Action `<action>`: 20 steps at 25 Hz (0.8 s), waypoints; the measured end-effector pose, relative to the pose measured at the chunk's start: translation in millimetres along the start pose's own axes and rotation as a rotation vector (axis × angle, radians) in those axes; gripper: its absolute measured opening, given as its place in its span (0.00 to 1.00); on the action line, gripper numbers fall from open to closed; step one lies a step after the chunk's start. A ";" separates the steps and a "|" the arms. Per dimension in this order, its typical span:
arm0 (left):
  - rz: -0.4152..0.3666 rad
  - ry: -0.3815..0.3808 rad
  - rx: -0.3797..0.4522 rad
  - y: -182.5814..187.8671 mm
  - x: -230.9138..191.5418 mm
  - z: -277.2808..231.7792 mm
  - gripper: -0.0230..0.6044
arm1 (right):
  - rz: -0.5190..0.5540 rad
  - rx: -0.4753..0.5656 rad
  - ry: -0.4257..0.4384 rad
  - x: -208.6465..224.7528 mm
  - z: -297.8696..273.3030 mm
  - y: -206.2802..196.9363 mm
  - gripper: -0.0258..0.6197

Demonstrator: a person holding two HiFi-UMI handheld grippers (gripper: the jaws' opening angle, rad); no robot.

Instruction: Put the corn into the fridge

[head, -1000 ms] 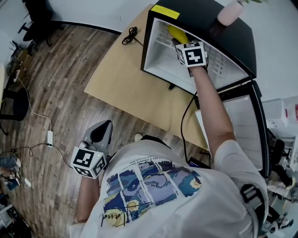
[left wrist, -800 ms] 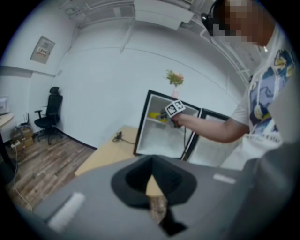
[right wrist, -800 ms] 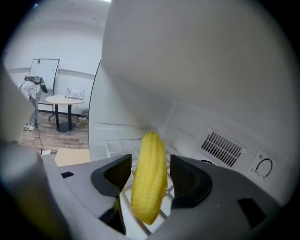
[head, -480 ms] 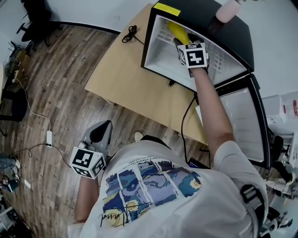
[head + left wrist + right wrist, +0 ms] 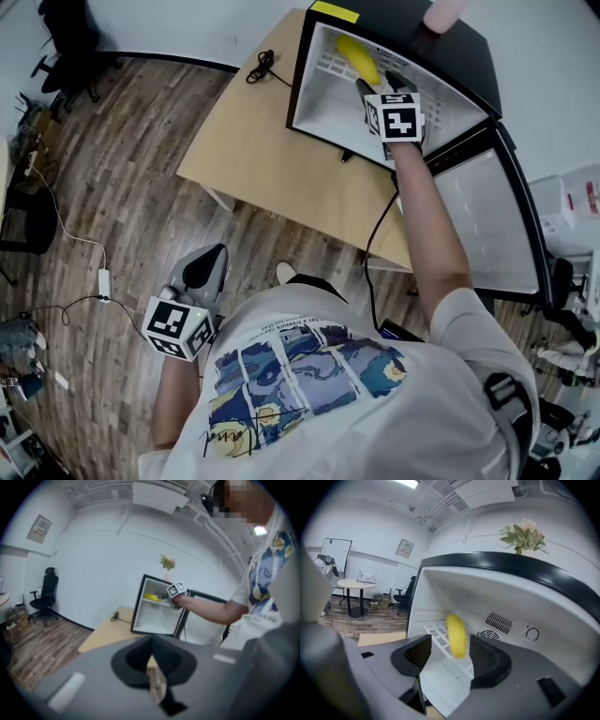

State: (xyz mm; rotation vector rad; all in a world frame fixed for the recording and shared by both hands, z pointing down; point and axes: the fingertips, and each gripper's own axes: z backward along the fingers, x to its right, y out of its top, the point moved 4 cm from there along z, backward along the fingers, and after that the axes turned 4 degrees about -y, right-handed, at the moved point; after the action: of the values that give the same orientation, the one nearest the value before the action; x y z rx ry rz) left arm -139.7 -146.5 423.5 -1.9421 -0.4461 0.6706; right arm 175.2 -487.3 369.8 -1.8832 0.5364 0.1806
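Locate 1 yellow corn cob (image 5: 456, 634) on white wire shelf (image 5: 436, 631) inside black mini fridge (image 5: 302, 89). Note right gripper (image 5: 450, 656) spread wide, empty, near cob; left gripper (image 5: 152, 663) closed, empty. Treat as light, stiff, probably smooth; grip at mid-length.

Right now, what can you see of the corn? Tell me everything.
The corn is a bare yellow cob, smooth-looking, tapered at the ends. It lies on the white wire shelf high inside the open fridge, its near end pointing at the right gripper, whose fingers stand apart just in front of it, not clamping it.
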 end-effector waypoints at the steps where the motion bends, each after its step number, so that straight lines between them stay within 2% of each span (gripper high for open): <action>1: -0.002 -0.004 0.000 -1.6 0.7 4.2 0.05 | -0.007 0.002 -0.003 -1.8 6.1 -1.1 0.42; 15: -0.037 -0.055 -0.003 -26.9 14.6 63.0 0.05 | -0.069 0.013 -0.006 -49.9 99.3 -25.6 0.42; 20: -0.057 -0.077 -0.007 -35.6 23.0 83.2 0.05 | -0.099 0.030 0.006 -73.3 144.2 -35.8 0.36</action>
State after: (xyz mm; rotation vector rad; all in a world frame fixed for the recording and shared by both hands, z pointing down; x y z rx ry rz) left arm -174.7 -60.0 420.0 -1.9075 -0.5498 0.7101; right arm 145.0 -324.4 373.6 -1.8769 0.4471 0.1014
